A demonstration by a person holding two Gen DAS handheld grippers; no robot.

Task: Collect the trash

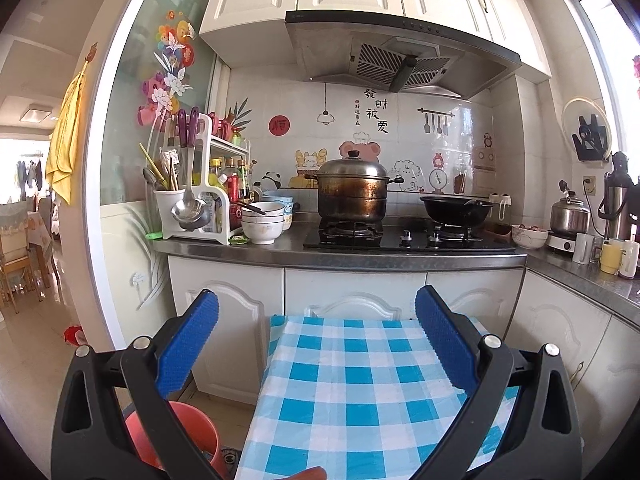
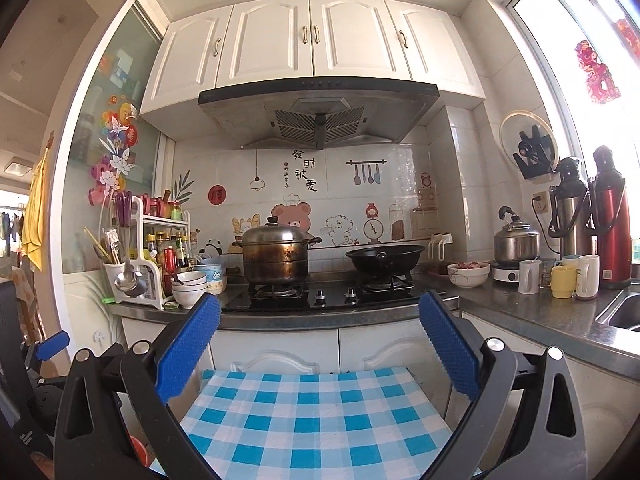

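Note:
My left gripper (image 1: 317,309) is open and empty, held above a small table with a blue-and-white checked cloth (image 1: 352,392). My right gripper (image 2: 319,311) is open and empty above the same checked cloth (image 2: 316,416). An orange-red bucket (image 1: 180,436) stands on the floor left of the table; a bit of it also shows in the right wrist view (image 2: 138,452). A small green wrapper (image 1: 239,240) lies on the counter by the stacked bowls, and also shows in the right wrist view (image 2: 172,305). The left gripper's blue pad (image 2: 52,344) shows at the left edge.
The grey counter (image 1: 256,254) carries a spice rack (image 1: 200,184), stacked bowls (image 1: 262,222), a steel pot (image 1: 352,188) and a black wok (image 1: 456,208) on the hob. Cups (image 2: 564,280), a kettle (image 2: 516,242) and flasks (image 2: 610,220) stand at right by the sink (image 2: 624,312).

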